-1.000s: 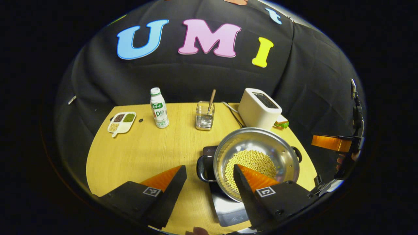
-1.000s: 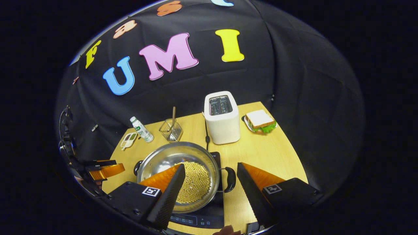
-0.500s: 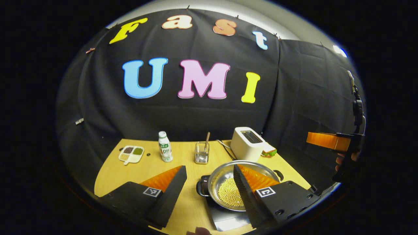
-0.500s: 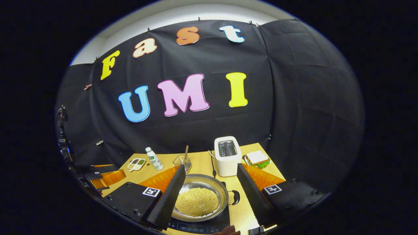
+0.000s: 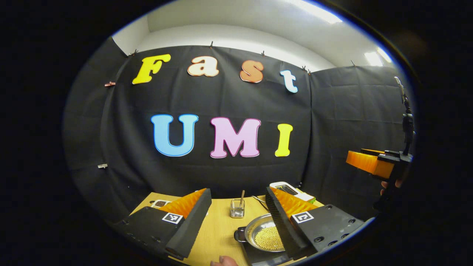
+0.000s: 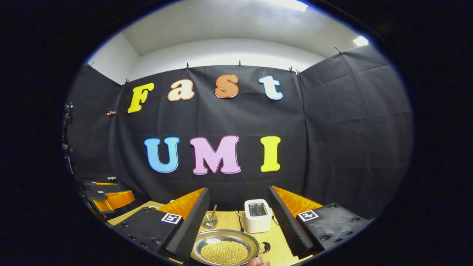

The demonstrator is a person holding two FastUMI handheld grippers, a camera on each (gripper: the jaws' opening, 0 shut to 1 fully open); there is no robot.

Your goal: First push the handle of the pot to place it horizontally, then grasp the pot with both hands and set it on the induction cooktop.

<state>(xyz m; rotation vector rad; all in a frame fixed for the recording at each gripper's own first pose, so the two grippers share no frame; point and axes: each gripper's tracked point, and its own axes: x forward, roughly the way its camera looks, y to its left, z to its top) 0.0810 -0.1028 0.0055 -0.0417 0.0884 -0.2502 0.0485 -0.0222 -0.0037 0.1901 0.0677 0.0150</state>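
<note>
Pot of pale beans sits on the dark induction cooktop on the bench, low and well below both raised, level-pointing tools, its handles lying left-right; left tool and right tool gape wide, holding nothing.

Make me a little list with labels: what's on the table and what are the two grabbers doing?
pot: on the cooktop, yellow beans inside
toaster: white, behind the pot
glass holder: has a stick in it
table: yellow wood
left gripper: open, holding nothing
right gripper: open, holding nothing
</note>
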